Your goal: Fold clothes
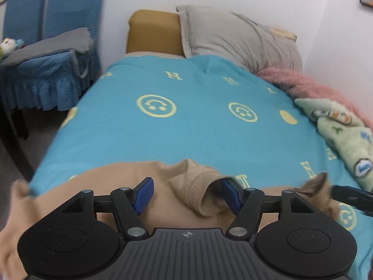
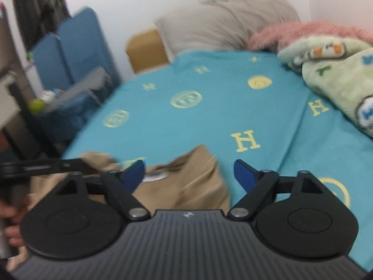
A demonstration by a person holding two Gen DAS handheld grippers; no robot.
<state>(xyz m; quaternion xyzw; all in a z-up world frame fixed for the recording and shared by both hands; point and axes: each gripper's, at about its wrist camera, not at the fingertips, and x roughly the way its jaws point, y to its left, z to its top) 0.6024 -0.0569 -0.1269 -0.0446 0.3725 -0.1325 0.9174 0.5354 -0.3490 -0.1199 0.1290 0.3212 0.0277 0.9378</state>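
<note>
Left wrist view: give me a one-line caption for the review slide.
Open left gripper over a tan garment, ribbed cuff between its blue fingers, on a turquoise smiley-print bedspread.

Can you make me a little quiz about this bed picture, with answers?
1. What colour is the garment by the left gripper?
2. True or false: the right gripper is squeezing the garment.
3. What leans on the headboard: A) grey pillow B) a teddy C) a book?

Key: 1. Tan. 2. False, its jaws are apart. 3. A.
</note>
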